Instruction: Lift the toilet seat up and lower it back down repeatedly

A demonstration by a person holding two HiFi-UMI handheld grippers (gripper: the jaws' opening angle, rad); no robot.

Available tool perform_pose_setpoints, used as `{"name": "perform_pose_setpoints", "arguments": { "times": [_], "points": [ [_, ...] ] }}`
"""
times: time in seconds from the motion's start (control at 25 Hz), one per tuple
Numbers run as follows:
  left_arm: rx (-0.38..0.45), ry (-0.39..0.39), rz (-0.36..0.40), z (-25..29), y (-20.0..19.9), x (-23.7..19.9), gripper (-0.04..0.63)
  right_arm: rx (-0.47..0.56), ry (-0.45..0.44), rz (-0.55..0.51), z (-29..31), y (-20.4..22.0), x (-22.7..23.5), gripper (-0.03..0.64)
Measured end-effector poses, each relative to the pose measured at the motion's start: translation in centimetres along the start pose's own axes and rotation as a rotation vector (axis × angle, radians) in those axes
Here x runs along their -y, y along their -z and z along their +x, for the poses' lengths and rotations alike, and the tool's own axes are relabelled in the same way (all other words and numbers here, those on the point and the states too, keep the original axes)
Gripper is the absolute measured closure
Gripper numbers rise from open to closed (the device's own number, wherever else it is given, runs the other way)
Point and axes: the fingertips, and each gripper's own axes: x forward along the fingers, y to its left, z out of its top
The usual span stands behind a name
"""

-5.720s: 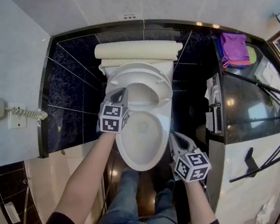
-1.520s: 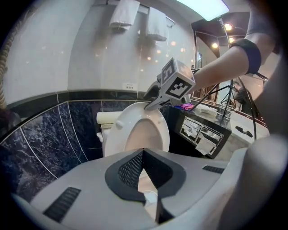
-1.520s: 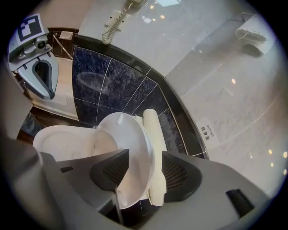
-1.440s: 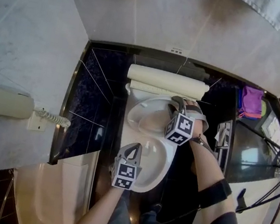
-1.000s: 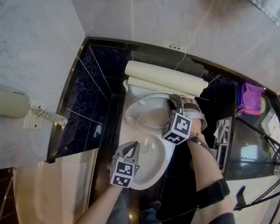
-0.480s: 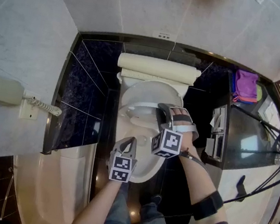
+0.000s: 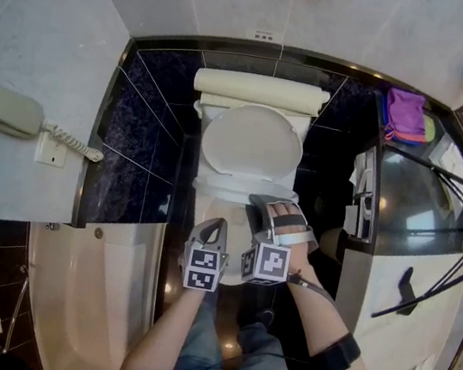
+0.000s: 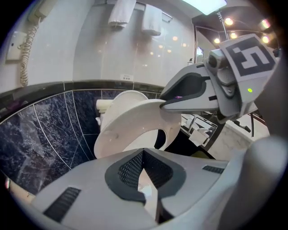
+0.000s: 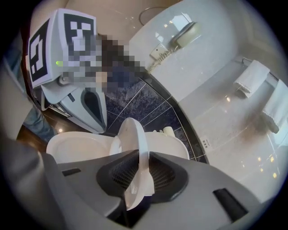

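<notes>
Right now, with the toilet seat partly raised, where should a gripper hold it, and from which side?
Grip the toilet seat at its front rim, coming from the front, jaws straddling the edge. It is a thin flat ring, and that free end lies farthest from its pivot. The right gripper is clamped there.

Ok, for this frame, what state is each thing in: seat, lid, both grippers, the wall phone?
toilet seat: partway up, tilted, held by its front rim.
toilet lid: raised, upright behind the seat.
right gripper: fingers shut on the toilet seat.
left gripper: fingers shut, holding nothing.
wall phone: handset hung up, cord coiled.
</notes>
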Motion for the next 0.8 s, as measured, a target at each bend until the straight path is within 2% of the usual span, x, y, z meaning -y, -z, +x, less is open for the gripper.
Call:
{"name": "perform_pose_setpoints", "arguments": {
  "times": [0.12, 0.48, 0.8],
  "points": [
    [-0.002, -0.007, -0.016, -0.4, 1.3, 0.9, 0.598, 0.018, -0.005, -0.019, -1.3, -0.1, -3.3, 0.516],
    [-0.015, -0.037, -0.077, -2.4, 8.1, 3.3, 0.598, 0.03, -0.149, -0.039, -4.2, 0.4, -15.5, 0.489],
    [-0.04, -0.042, -0.083, -2.5, 14.0, 4.0, 0.6, 0.053, -0.199, -0.004, -4.3, 1.3, -21.7, 0.477]
  ]
}}
